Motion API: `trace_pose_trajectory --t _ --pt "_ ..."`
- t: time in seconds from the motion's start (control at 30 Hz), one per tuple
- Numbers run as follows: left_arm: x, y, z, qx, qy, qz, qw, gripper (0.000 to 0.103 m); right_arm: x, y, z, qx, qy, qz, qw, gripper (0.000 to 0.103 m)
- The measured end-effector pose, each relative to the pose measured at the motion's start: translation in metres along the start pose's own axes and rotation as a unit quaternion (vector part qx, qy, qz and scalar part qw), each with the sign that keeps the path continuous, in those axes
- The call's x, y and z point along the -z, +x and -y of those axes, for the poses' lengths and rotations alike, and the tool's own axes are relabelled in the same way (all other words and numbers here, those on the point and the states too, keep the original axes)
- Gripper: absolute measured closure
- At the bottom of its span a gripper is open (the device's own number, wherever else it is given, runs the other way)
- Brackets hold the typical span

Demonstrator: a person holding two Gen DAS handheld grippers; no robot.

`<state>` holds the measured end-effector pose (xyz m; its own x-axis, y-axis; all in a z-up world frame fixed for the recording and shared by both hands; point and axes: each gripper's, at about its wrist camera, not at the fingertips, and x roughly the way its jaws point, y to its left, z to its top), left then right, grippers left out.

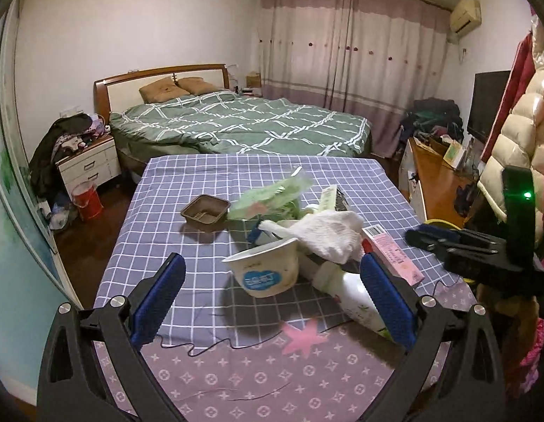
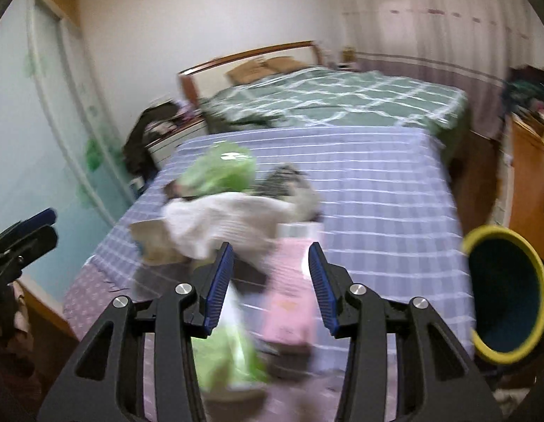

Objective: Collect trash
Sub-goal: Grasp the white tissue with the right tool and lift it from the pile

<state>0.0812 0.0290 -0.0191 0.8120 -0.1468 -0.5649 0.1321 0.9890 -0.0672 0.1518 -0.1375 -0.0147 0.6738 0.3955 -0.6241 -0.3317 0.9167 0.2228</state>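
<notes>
A heap of trash lies on the checked purple tablecloth (image 1: 208,176): a white yoghurt cup (image 1: 268,270) on its side, a white bottle (image 1: 345,288), a crumpled white tissue (image 1: 331,235), a pink carton (image 1: 391,256), a green plastic bag (image 1: 268,200) and a brown plastic tray (image 1: 205,212). My left gripper (image 1: 272,267) stands wide open just short of the cup, holding nothing. In the blurred right wrist view, my right gripper (image 2: 270,249) hovers half open above the pink carton (image 2: 289,299) and the tissue (image 2: 222,225). Nothing is pinched between its pads.
A dark bin with a yellow rim (image 2: 507,292) stands off the table's right side. A bed (image 1: 244,123) with a green quilt lies beyond the table, with a cluttered nightstand (image 1: 89,165) and a red bucket (image 1: 87,200) to its left. A wooden desk (image 1: 437,183) stands on the right.
</notes>
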Motion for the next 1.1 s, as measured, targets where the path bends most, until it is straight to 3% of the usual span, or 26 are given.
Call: trace_pose_trajectory --t 0.2,0.53,0.6,0.67,0.83,1.1 --pt "0.004 0.004 0.000 0.003 -0.006 -0.002 1.0000 0.005 -0.010 0.038 -0.037 -0.022 -0.037 -0.029 0.999 0.060" --pt "0.010 0.015 -0.011 0.000 -0.023 -0.015 0.9996 0.005 -0.013 0.083 -0.052 0.014 -0.053 -0.086 0.995 0.061" --pt "0.012 0.017 -0.012 0.001 -0.024 -0.016 0.9996 0.005 -0.011 0.088 -0.050 0.020 -0.060 -0.095 0.993 0.089" --pt "0.014 0.018 -0.013 0.002 -0.027 -0.017 0.9995 0.005 -0.010 0.090 -0.052 0.018 -0.066 -0.100 0.993 0.099" --pt "0.017 0.024 -0.018 -0.002 -0.035 -0.024 0.9991 0.005 -0.016 0.066 -0.050 -0.003 -0.062 -0.066 0.996 0.101" --pt "0.019 0.024 -0.020 -0.006 -0.042 -0.021 0.9989 0.005 -0.061 0.002 -0.045 -0.039 -0.036 0.021 0.998 0.101"
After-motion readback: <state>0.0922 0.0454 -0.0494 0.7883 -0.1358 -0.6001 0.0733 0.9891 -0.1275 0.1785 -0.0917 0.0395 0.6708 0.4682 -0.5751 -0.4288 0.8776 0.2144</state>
